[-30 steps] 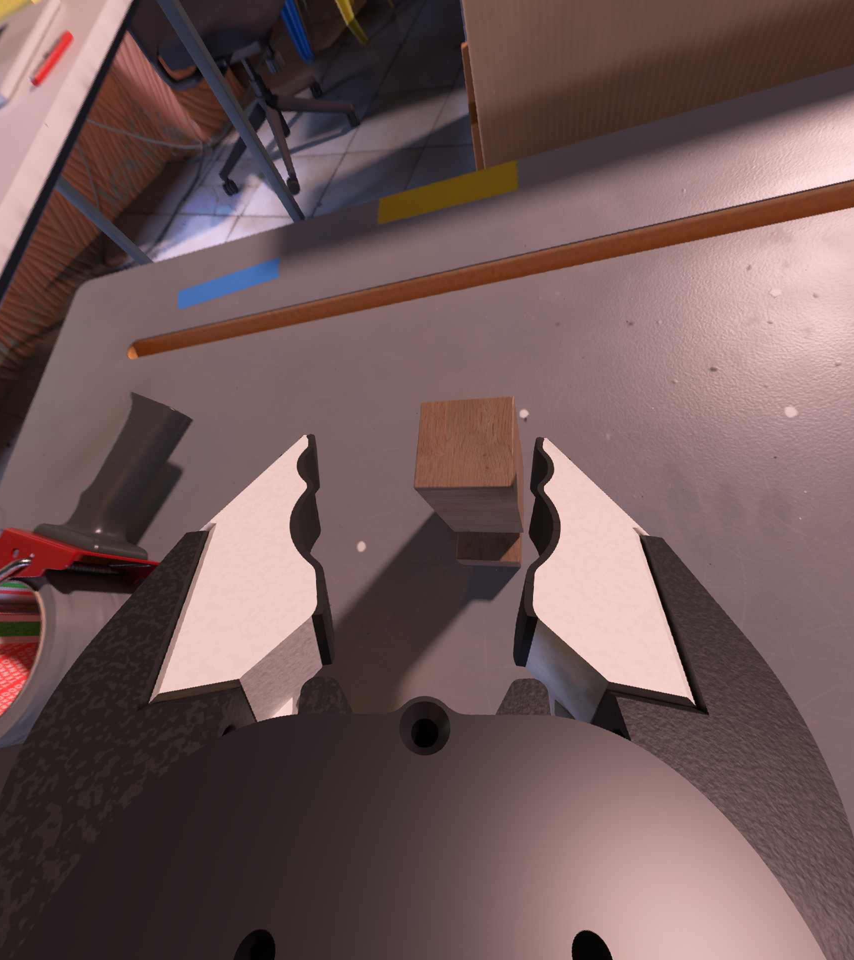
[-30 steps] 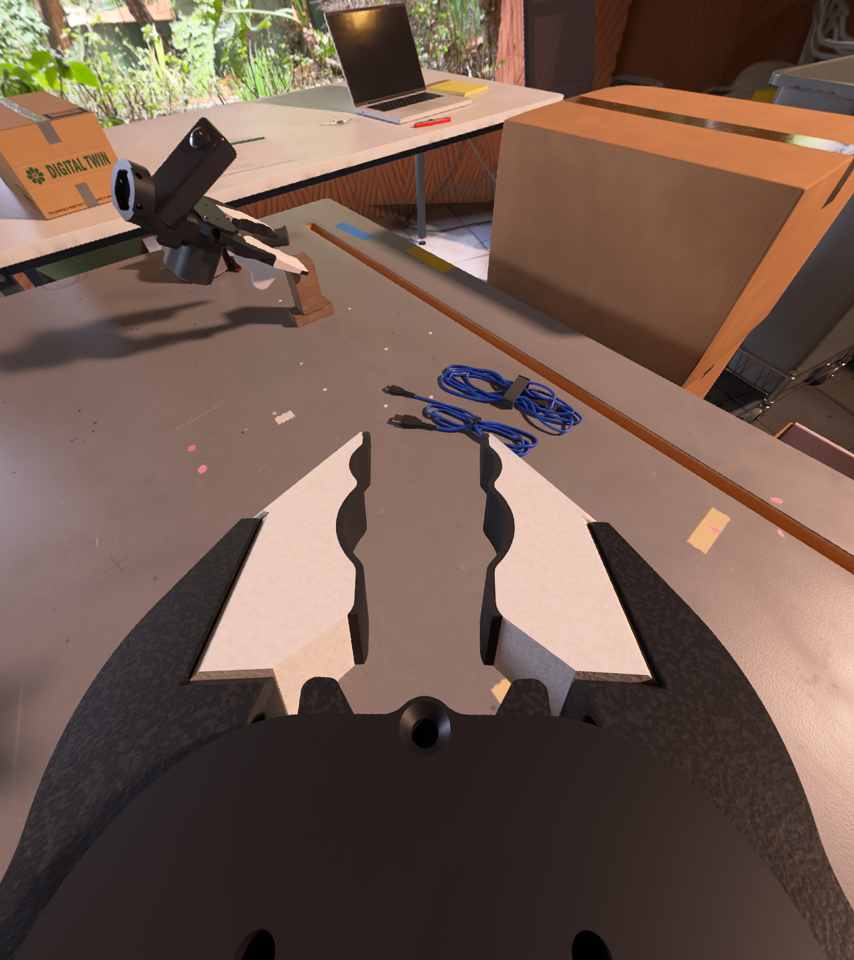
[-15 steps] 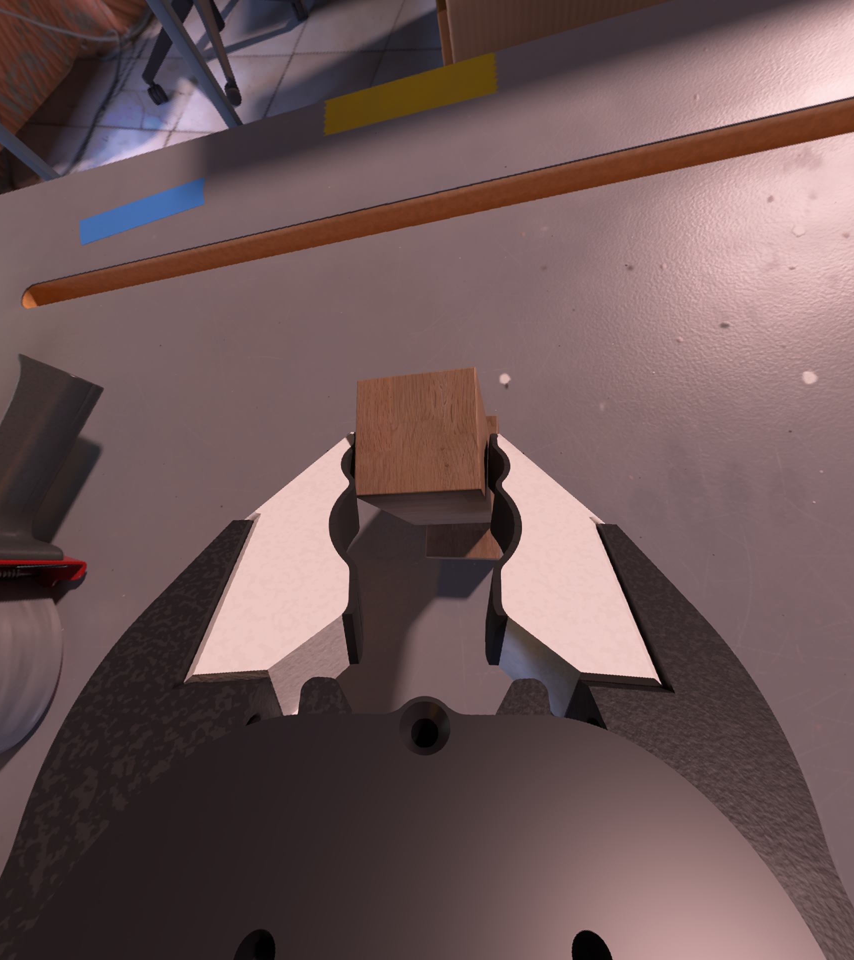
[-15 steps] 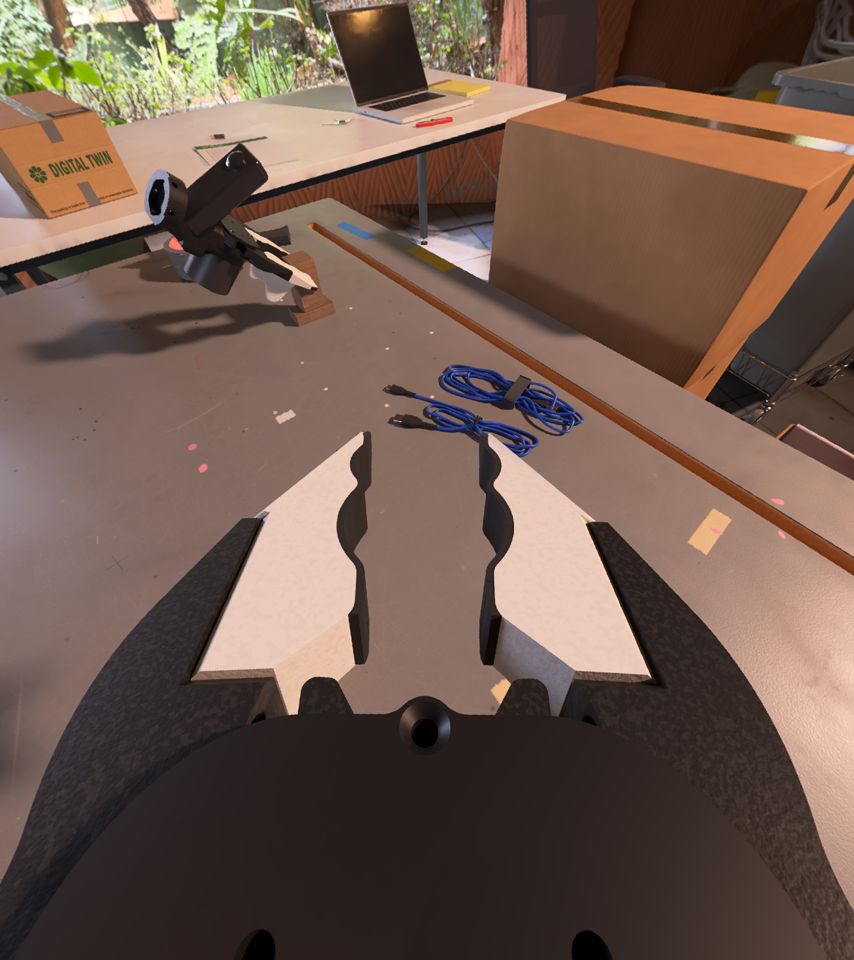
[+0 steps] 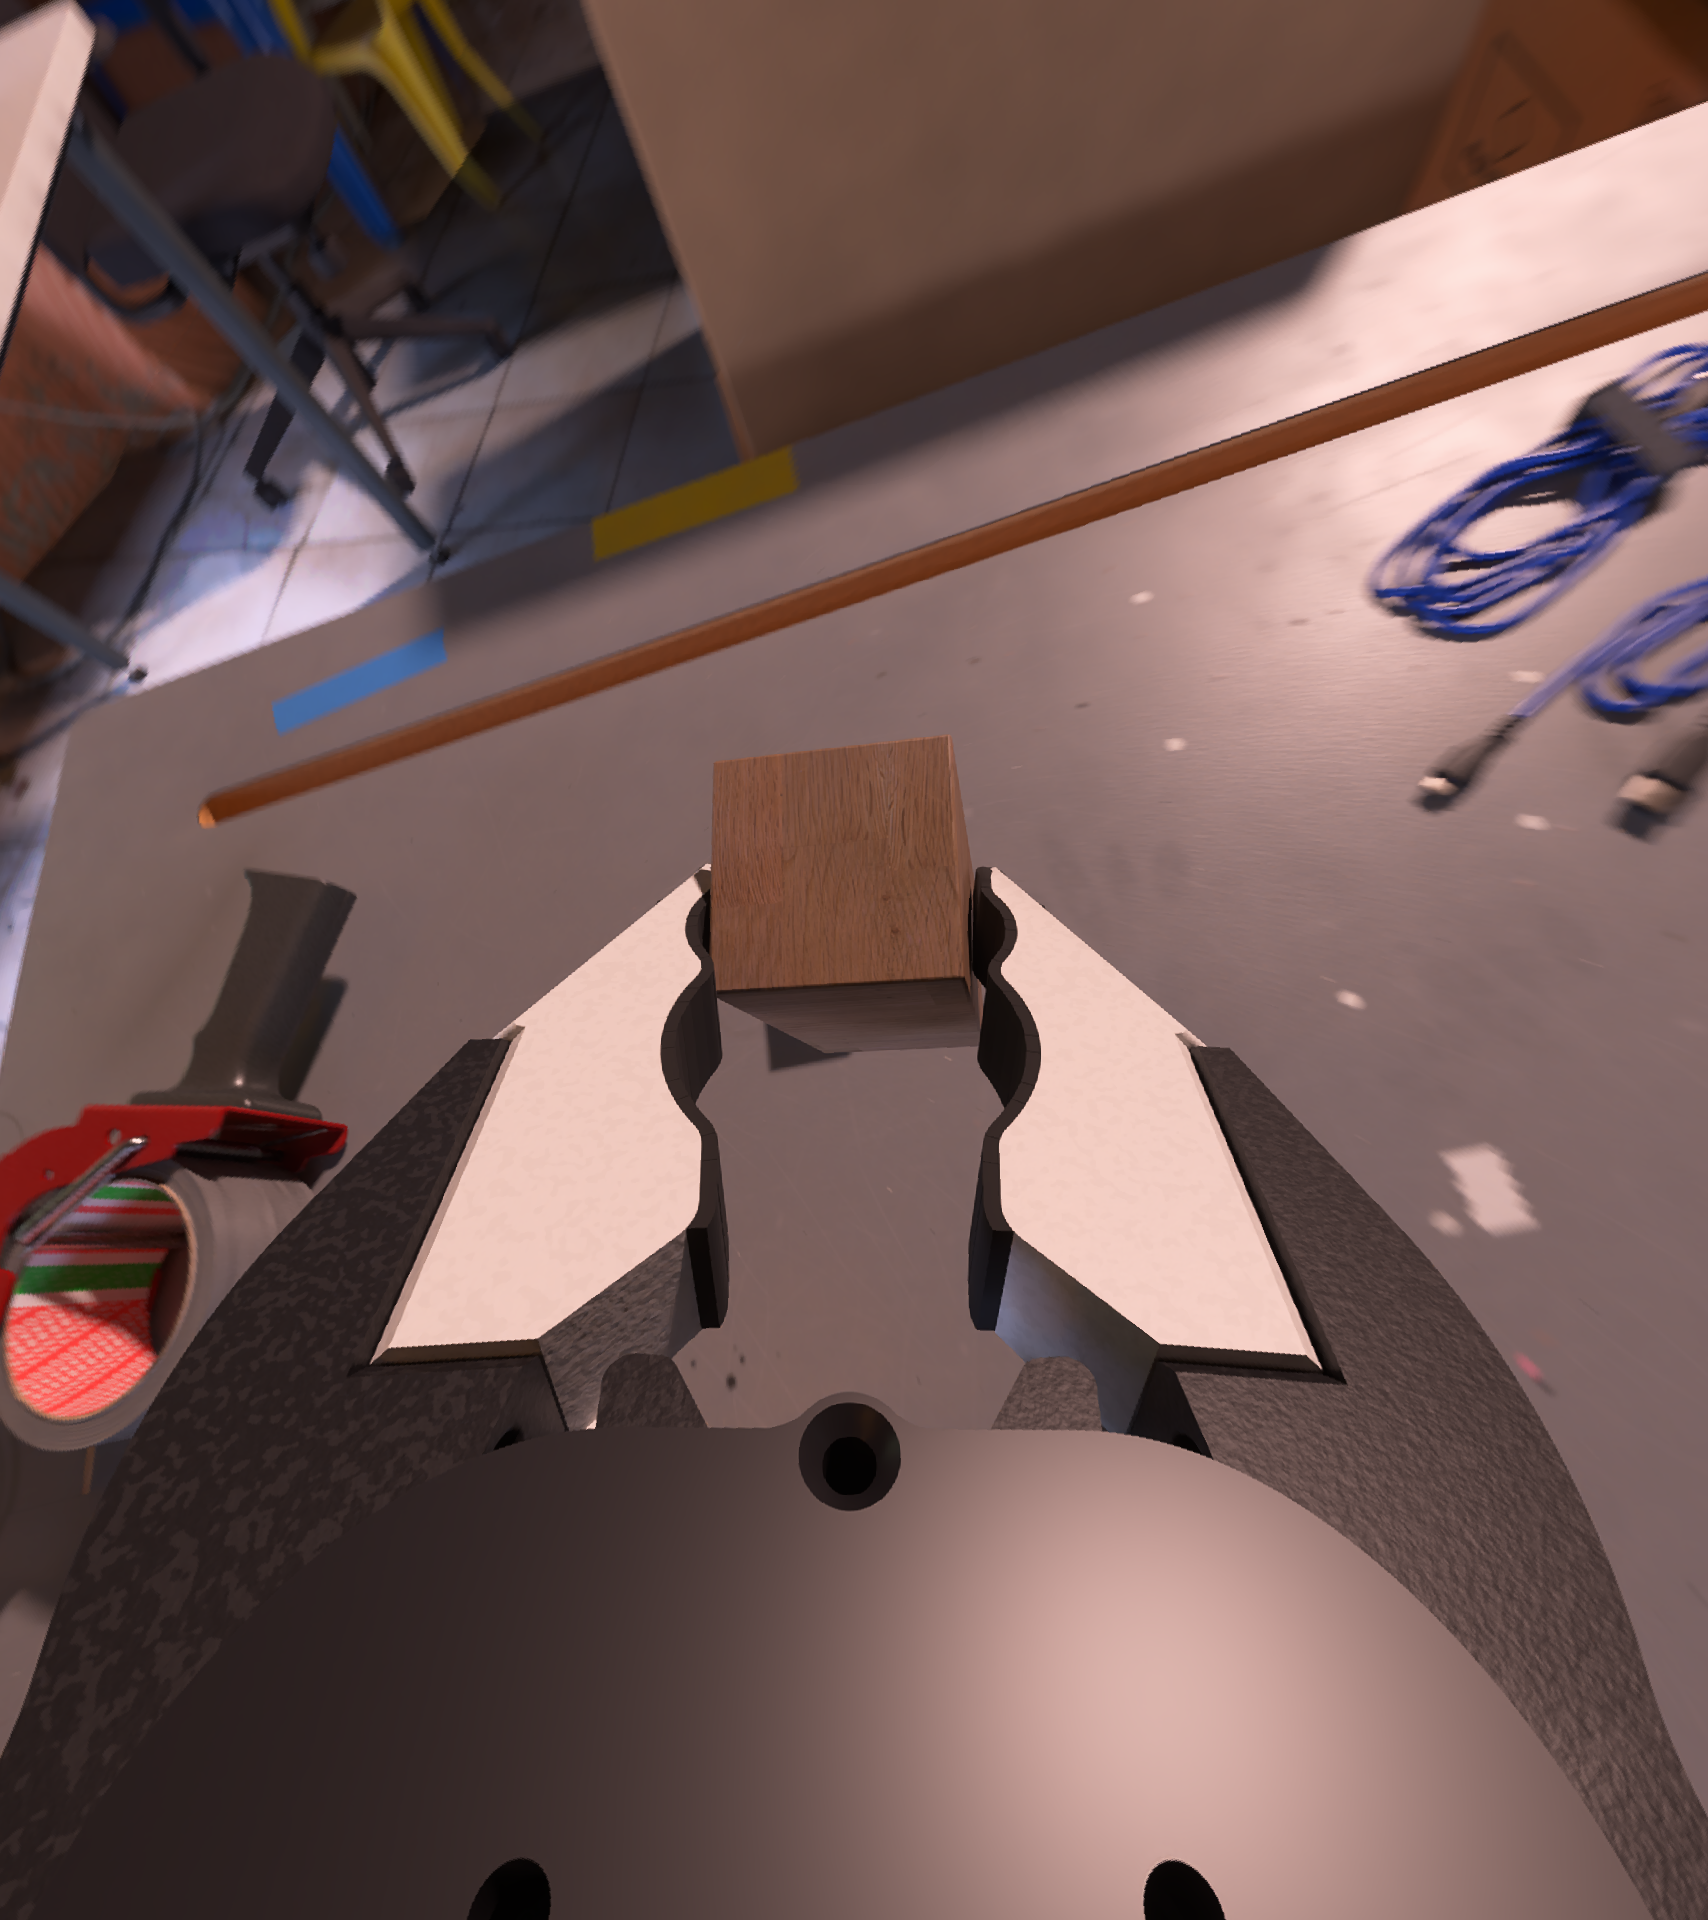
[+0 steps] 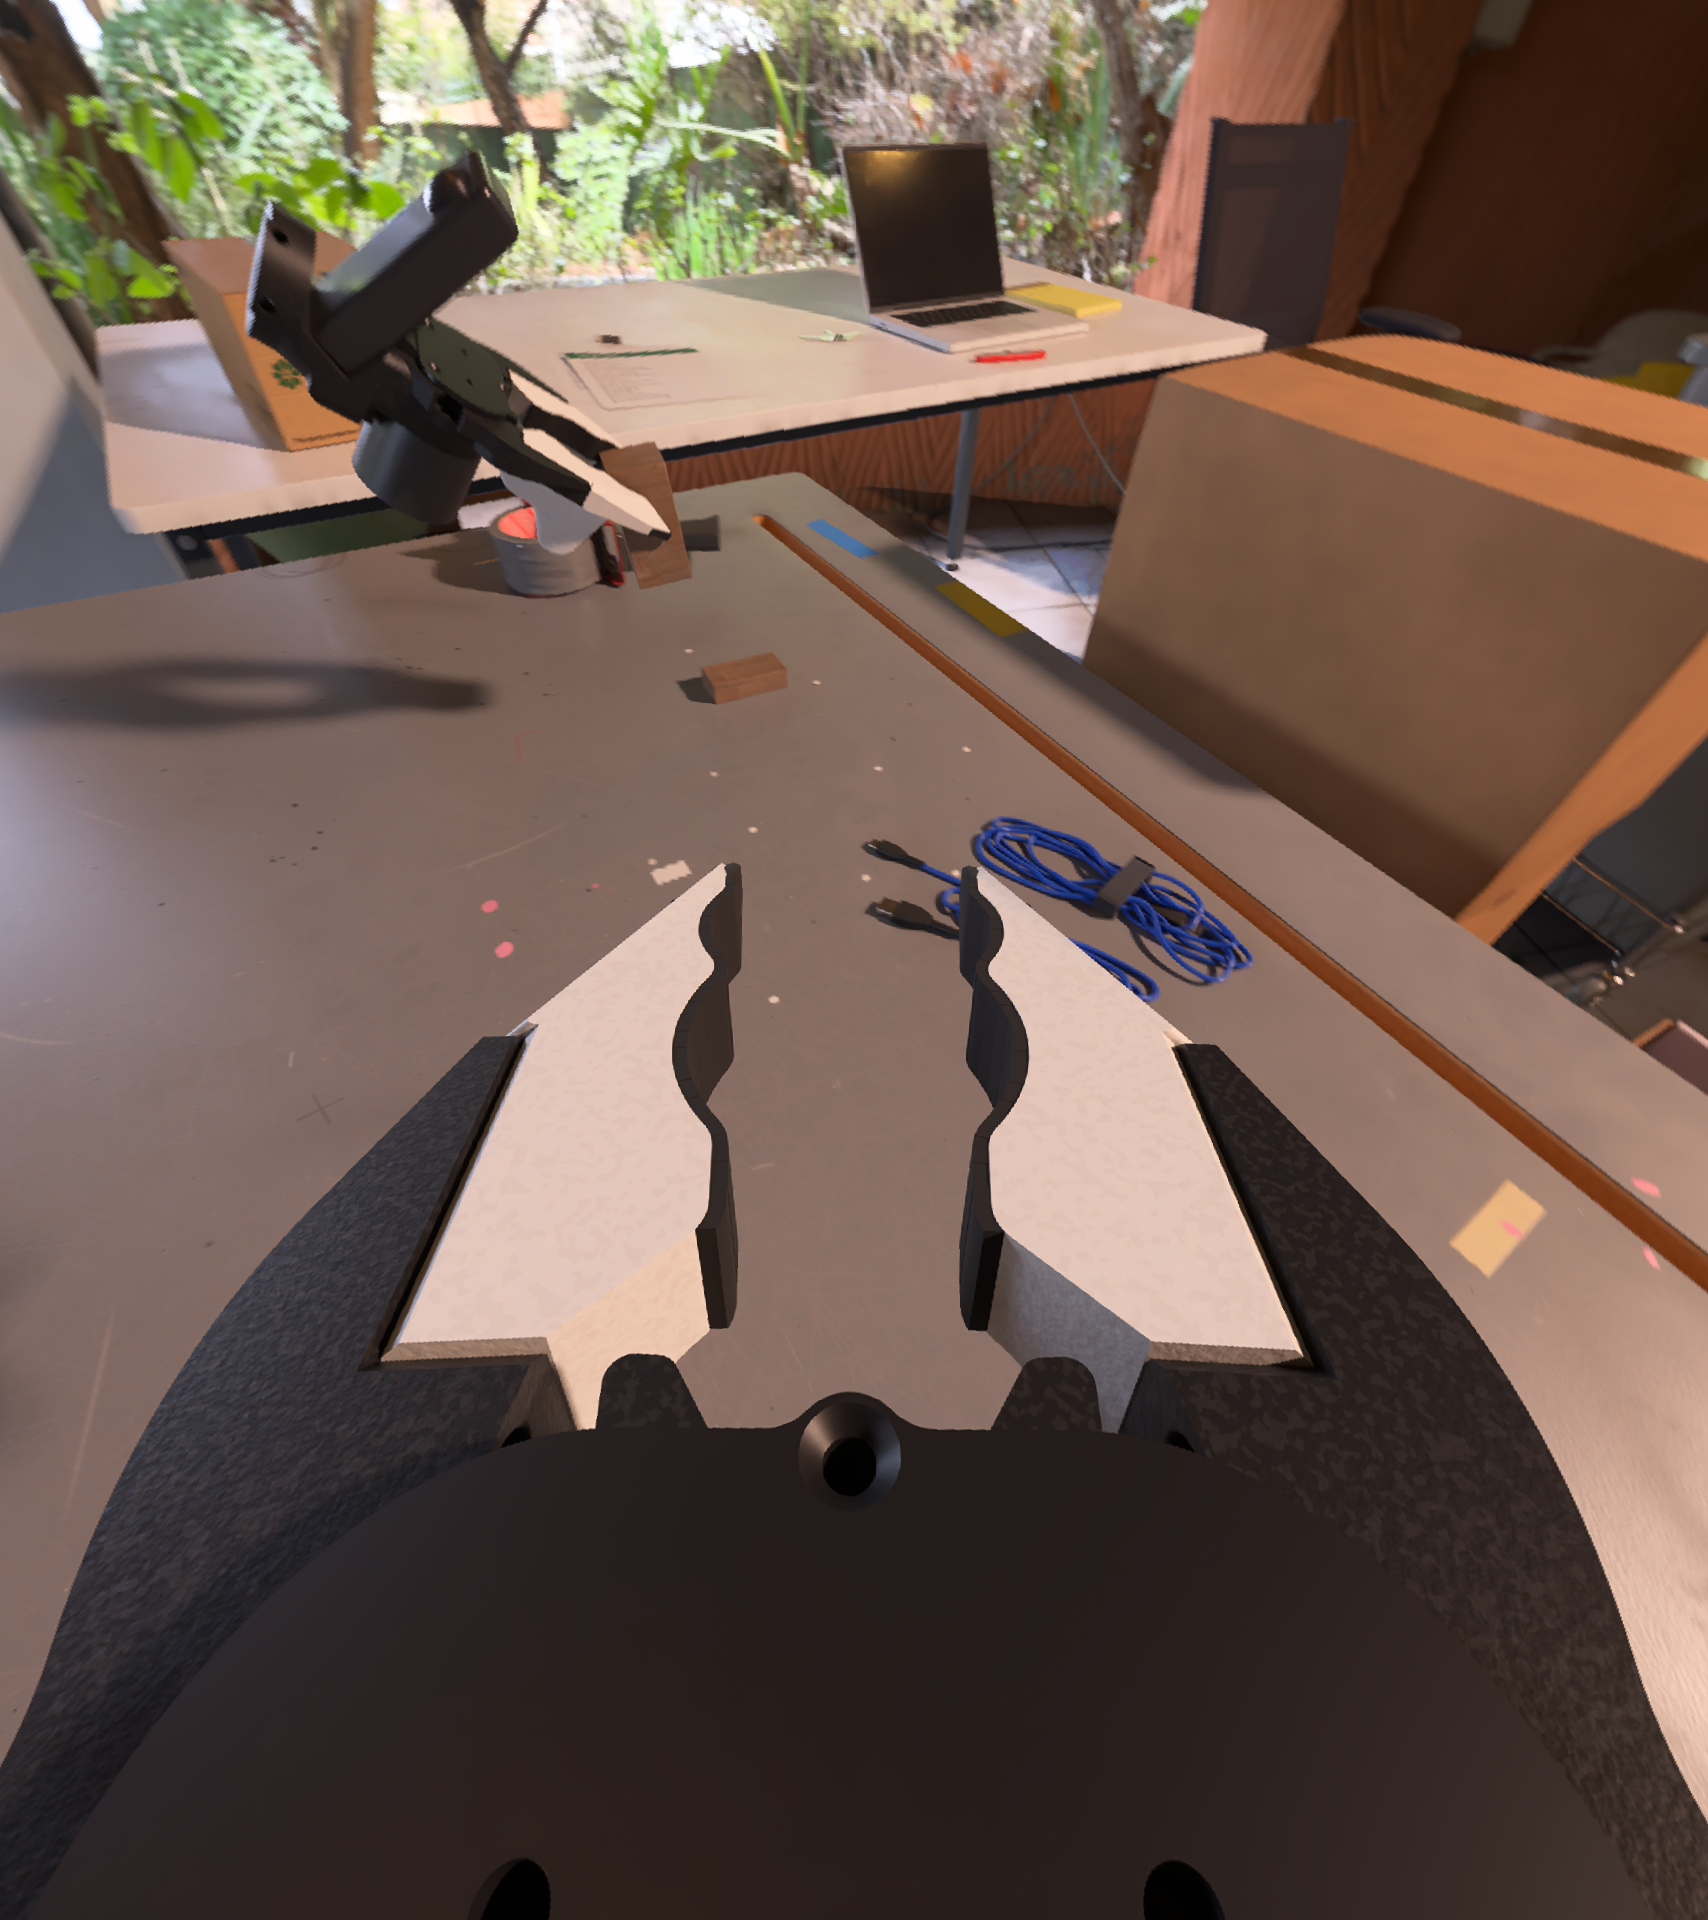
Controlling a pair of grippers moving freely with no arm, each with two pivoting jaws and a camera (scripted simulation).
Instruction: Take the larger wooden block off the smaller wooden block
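My left gripper is shut on the larger wooden block and holds it in the air above the grey table. In the right wrist view the left gripper shows far off, lifted, with the tall block between its fingers. The smaller wooden block lies flat and alone on the table below and in front of it. It is hidden in the left wrist view. My right gripper is open and empty, low over the table's near part.
A red tape dispenser with a grey roll lies to the left of the held block; it also shows in the right wrist view. Blue coiled cables lie right of centre. A wooden strip runs along the table; a cardboard box stands beyond.
My left gripper closed on the larger block and lifted it up off the smaller block, which stays on the table. The right gripper tilted a little but stays open.
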